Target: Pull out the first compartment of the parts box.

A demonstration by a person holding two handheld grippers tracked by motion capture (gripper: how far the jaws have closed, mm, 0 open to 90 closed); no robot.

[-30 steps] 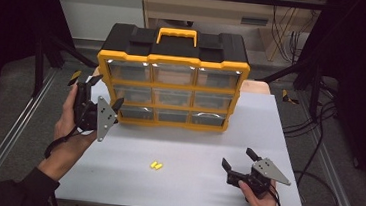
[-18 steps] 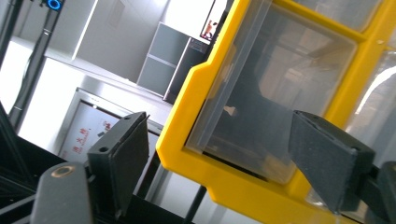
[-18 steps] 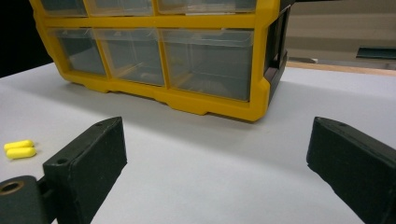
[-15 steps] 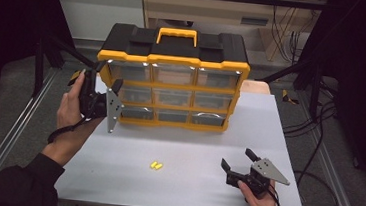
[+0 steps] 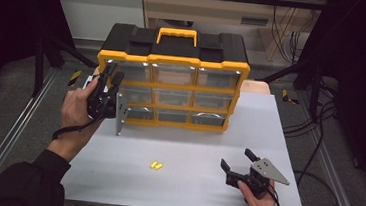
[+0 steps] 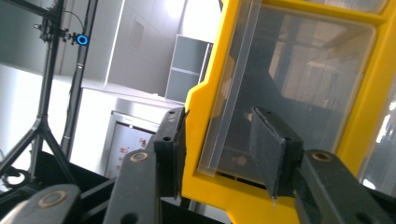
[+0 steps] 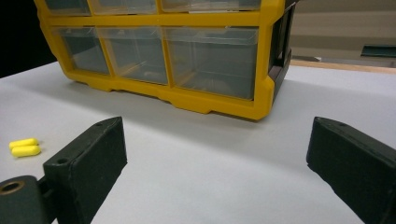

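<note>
As the left gripper has just been closing, its jaws straddle the organizer's ten-o'clock drawer edge, pads not visibly pressing; right gripper waits wide at five o'clock; opening looks imminent.

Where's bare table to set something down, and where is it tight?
Free: the strip between the organizer and the yellow pieces, and between those pieces and the right gripper. Crowded: the organizer's left edge, where the left gripper straddles its frame.
</note>
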